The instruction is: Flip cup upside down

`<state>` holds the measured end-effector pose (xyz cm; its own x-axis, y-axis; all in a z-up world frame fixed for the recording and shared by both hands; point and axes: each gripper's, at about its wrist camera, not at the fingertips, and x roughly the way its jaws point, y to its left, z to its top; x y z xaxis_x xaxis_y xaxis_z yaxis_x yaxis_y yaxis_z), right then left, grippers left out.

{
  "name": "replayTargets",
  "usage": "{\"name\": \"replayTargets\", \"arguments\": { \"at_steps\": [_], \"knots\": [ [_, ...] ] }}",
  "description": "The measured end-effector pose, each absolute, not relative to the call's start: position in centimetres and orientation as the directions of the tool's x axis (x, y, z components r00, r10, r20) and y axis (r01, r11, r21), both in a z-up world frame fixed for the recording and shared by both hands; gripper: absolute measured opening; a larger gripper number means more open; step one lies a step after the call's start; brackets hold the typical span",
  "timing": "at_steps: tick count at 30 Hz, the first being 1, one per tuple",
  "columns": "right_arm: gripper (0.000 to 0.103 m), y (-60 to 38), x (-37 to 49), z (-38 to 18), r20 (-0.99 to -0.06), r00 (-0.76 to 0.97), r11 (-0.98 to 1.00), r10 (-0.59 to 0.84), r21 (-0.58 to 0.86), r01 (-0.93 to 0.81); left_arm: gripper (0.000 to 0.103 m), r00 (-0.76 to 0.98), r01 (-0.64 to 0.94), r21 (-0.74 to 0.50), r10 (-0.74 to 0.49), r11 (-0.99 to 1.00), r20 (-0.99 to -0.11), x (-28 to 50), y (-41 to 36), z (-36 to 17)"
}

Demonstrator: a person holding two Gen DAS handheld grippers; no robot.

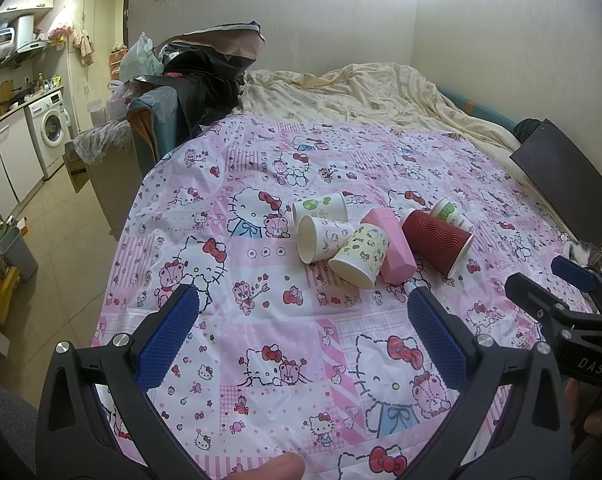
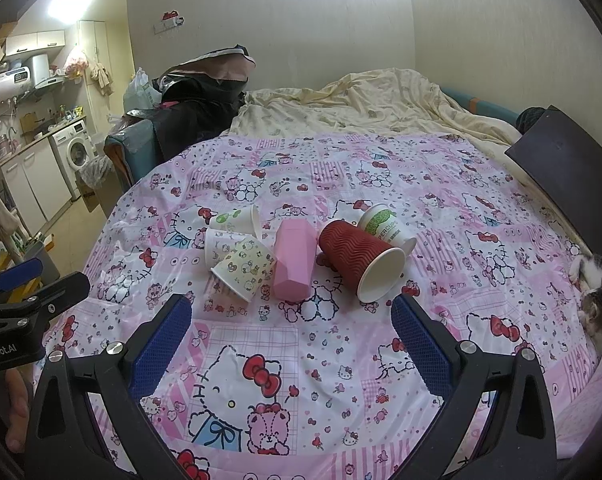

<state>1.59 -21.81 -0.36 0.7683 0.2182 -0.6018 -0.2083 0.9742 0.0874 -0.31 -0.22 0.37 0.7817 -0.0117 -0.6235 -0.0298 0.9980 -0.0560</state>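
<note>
Six cups lie on their sides in a cluster on the glossy pink cartoon-print cloth (image 2: 261,336). The red cup (image 2: 357,258) is ribbed in wavy ridges, with a white mouth; the pink cup (image 2: 293,260) is faceted — apparently hard plastic; the rest look like smooth printed paper.

The right gripper (image 2: 291,320) is spread wide and holds nothing, the red cup just ahead of its right finger. The left gripper (image 1: 303,312) is likewise spread and unloaded, the yellow-print cup (image 1: 359,256) nearest ahead.

Only the right view shows the cat (image 2: 599,292) clearly — curled at the cloth's edge.
</note>
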Motion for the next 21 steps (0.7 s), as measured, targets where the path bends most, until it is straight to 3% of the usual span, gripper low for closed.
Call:
{"name": "replayTargets", "arguments": {
  "at_steps": [21],
  "knots": [
    [0.102, -21.68, 1.52, -0.51, -0.602, 0.766, 0.973, 0.225, 0.093, -0.212, 0.103, 0.777, -0.023, -0.069, -0.025, 0.997, -0.628, -0.51, -0.14, 0.29]
  ]
}}
